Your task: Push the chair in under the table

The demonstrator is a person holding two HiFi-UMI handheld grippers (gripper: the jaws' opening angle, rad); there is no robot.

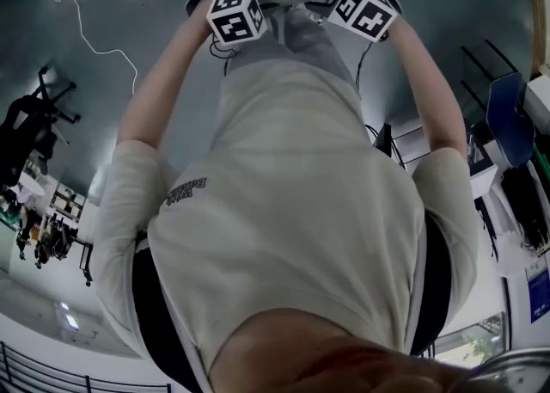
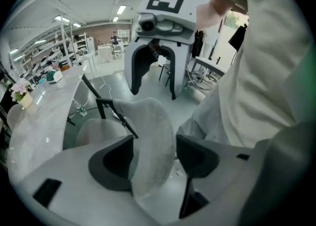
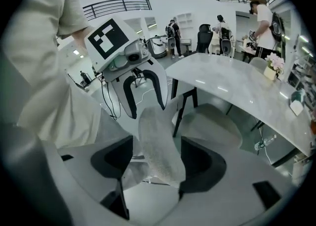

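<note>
Jaws wide apart, the left gripper (image 2: 156,159) and right gripper (image 3: 159,163) straddle the backrest (image 2: 150,131) of the pale grey upholstered chair (image 3: 210,123). It stands at the edge of the curved white marble-top table (image 3: 237,89), and the grippers seem placed to push it under.

A white cable (image 1: 80,21) snakes across the dark floor (image 1: 129,4) at the head view's upper left. In the right gripper view, pink flowers in a small pot (image 3: 273,67) sit at the right edge, and a person in a white shirt (image 3: 263,20) stands at upper right. Shelving (image 2: 44,59) lines the left of the left gripper view.
</note>
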